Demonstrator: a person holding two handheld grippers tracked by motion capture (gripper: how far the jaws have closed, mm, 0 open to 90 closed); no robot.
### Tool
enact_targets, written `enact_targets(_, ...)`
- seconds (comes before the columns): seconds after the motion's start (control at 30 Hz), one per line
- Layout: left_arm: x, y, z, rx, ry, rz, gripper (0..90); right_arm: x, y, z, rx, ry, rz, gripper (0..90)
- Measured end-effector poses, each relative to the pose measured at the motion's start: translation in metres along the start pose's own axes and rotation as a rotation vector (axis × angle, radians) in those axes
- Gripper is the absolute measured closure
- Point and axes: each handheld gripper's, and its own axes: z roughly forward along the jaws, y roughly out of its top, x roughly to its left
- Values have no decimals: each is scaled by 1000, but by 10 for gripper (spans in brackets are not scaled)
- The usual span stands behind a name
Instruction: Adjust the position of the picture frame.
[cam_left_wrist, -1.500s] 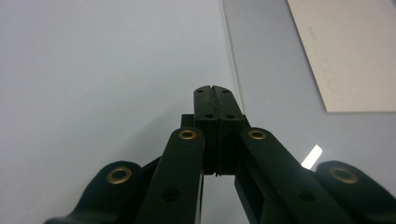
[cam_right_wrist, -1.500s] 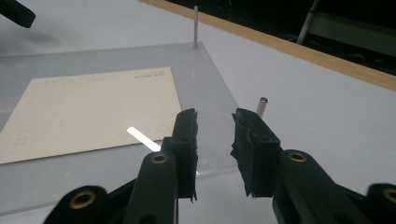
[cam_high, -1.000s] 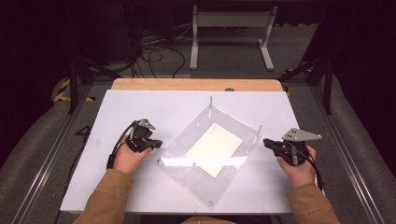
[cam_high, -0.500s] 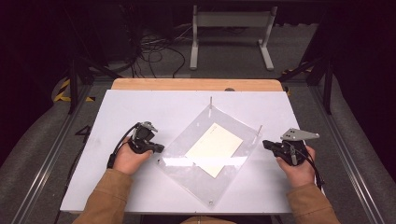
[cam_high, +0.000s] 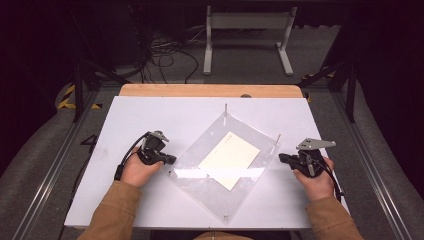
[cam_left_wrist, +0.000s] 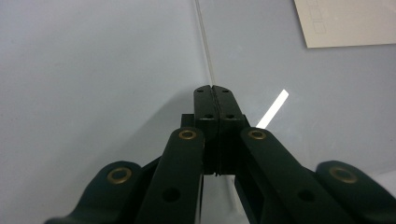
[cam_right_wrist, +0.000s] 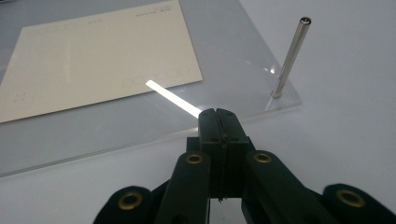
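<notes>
Counter (cam_high: 150, 120) white, with a clear plastic sheet (cam_high: 200, 180) lying flat on it, turned like a diamond in the high view. Cream paper card (cam_high: 229, 160) lies under or on the sheet, near its middle; cannot tell which. Thin metal pins stand upright at the sheet's corners: one at the far corner (cam_high: 225, 111), one at the right corner (cam_high: 278, 139).

Left tongs (cam_high: 170, 160) held in the person's left hand (cam_high: 137, 170), tips at the sheet's left corner. In the left gripper view the two black jaws press together with no gap, tips (cam_left_wrist: 215, 91) right at the sheet's edge (cam_left_wrist: 205, 46); nothing visible between them, so pressed together on nothing.

Right tongs (cam_high: 283, 158) held in the right hand (cam_high: 315, 180), just beside the sheet's right corner. In the right gripper view the jaws are also pressed flat together, empty, tips (cam_right_wrist: 217, 114) at the sheet's near edge, the metal pin (cam_right_wrist: 289, 58) standing upright just to the right. Card (cam_right_wrist: 93, 60) sits beyond the tips, printed faintly. A bright strip of light reflection (cam_right_wrist: 170, 98) crosses the sheet.

Brown sleeves (cam_high: 115, 210) on both forearms.
</notes>
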Motion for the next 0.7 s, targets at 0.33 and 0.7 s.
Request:
enact_targets(0.33, 0, 0, -1, 2, 0, 0, 898, 3, 2, 23, 97, 12, 7, 896)
enact_targets(0.7, 2, -4, -5, -7, -1, -12, 897, 2, 3, 38, 139, 7, 11, 898)
